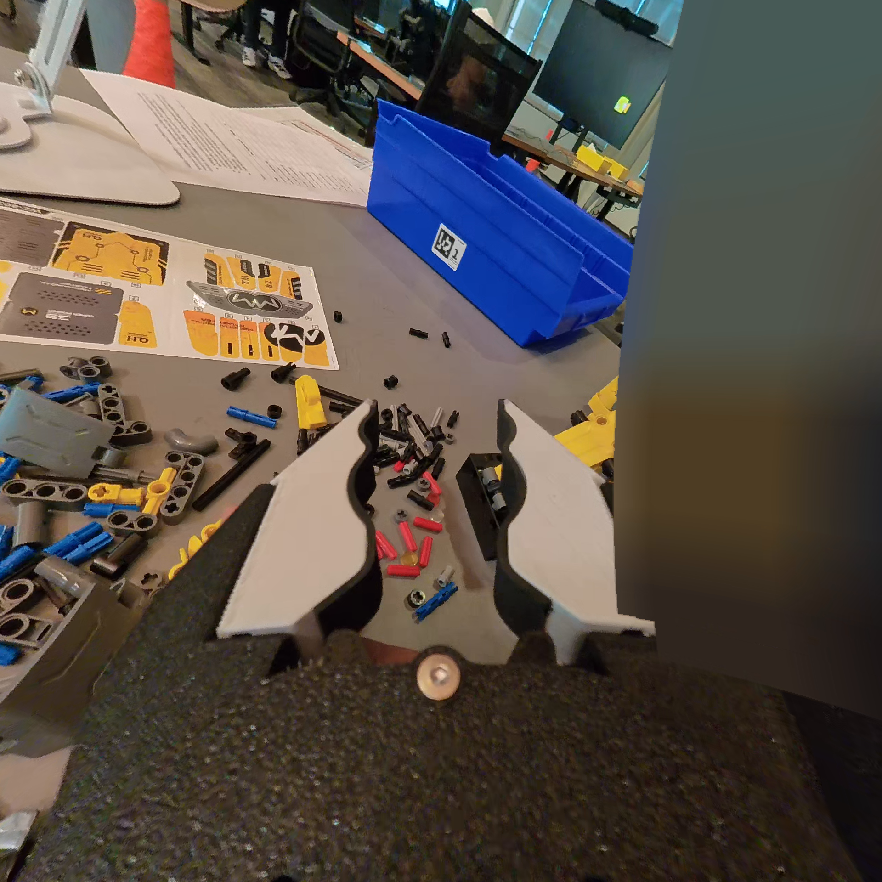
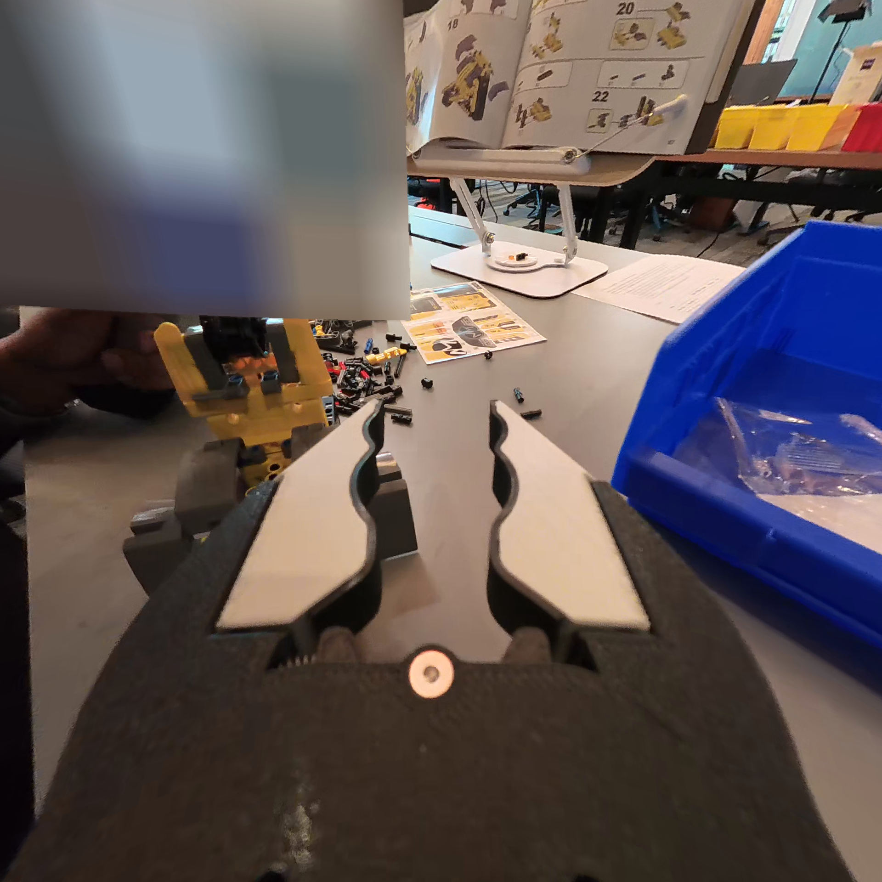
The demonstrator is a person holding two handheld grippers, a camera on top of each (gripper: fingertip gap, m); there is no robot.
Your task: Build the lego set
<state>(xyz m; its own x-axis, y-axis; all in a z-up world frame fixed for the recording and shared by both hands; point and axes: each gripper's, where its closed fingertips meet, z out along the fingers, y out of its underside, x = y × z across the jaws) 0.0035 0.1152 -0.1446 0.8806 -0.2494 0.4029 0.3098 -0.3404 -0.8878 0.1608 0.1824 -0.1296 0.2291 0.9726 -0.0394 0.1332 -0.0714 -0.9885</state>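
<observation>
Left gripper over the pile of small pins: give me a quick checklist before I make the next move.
1. Left gripper open and empty: ok, jaws apart, nothing between them.
2. Small pins in line: ok, red pins and black pins lie on the table between the fingers.
3. Room beside the right finger: not ok, a black brick sits close against it.
4. Right gripper open and empty: ok, only bare grey table between its jaws.
5. Yellow model steady: cannot tell, a hand is next to it but contact is hidden.
6. Blue bin clear of the right gripper: ok, apart.
</observation>
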